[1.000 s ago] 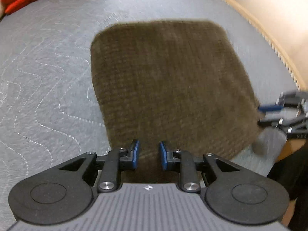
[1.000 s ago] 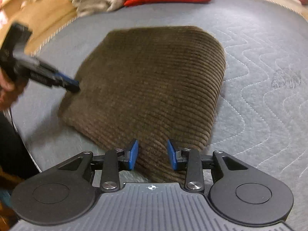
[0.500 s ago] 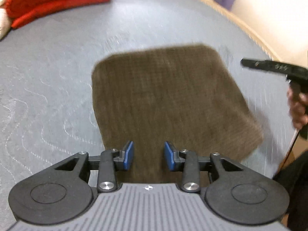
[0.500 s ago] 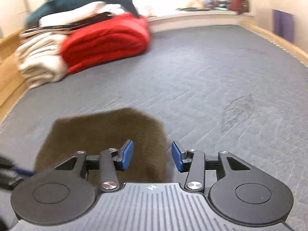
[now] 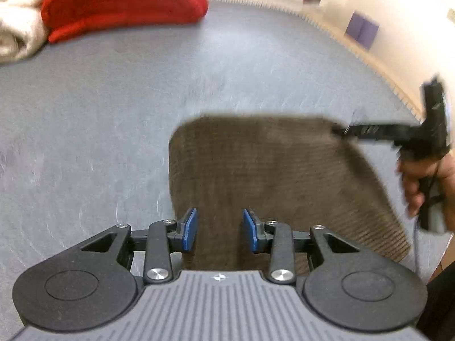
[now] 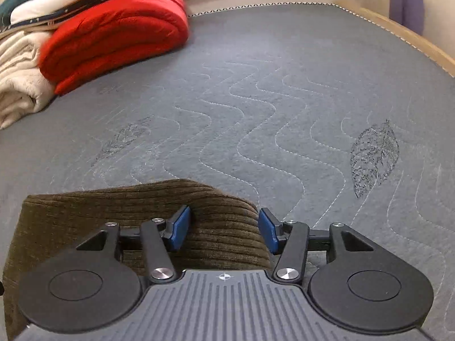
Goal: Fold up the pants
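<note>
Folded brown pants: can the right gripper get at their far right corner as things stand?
Probably yes. The right gripper hangs just above the pants at that corner, its fingers opening with nothing clamped, and only bare mattress lies around it.

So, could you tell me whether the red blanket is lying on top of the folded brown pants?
No, the red blanket sits far off by the cream bedding, with bare grey mattress between it and the pants.

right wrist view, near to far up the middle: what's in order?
Right tongs, jaws opening and not pressing anything → folded brown pants → grey quilted mattress → red blanket at far left, with the mattress's far edge behind.
</note>
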